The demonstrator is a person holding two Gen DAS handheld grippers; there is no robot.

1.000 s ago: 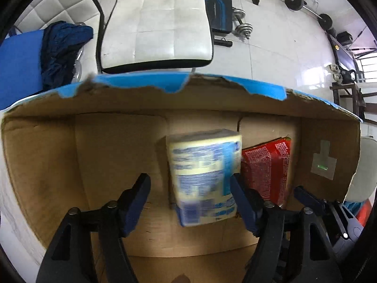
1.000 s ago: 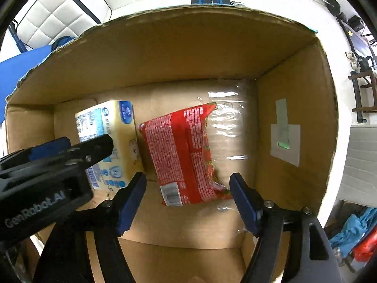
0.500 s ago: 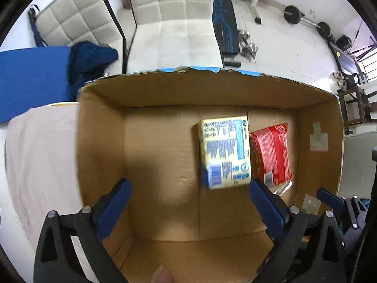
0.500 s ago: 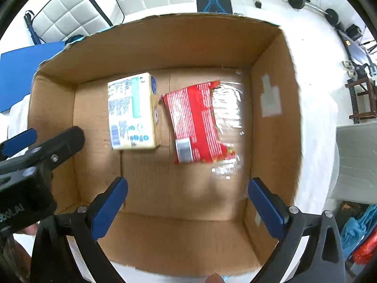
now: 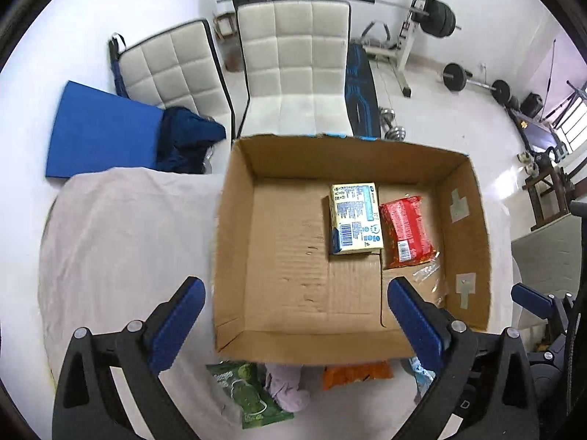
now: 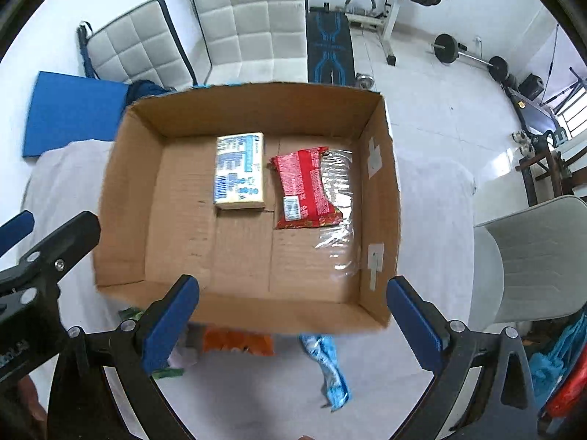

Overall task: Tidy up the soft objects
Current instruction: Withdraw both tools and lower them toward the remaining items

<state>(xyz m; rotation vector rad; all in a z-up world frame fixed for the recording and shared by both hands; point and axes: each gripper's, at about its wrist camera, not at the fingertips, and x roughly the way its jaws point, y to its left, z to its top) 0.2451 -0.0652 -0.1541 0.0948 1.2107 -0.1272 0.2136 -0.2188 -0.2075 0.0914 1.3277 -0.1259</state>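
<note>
Green crinkly snack packet (image 5: 249, 396): on counter, near side of brown cardboard box (image 5: 234, 242), nearest left tool (image 5: 293, 324).
Tools: both gape empty; right tool (image 6: 293, 321).

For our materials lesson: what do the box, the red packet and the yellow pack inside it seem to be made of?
Box: matte brown corrugated cardboard, judging by the ribbed floor and torn edges.
Red packet: probably thin plastic film, glossy and crinkled, with a clear shiny part beside it.
Yellow pack: likely a soft plastic wrap with a slight sheen and printed label; its contents are hidden.
</note>
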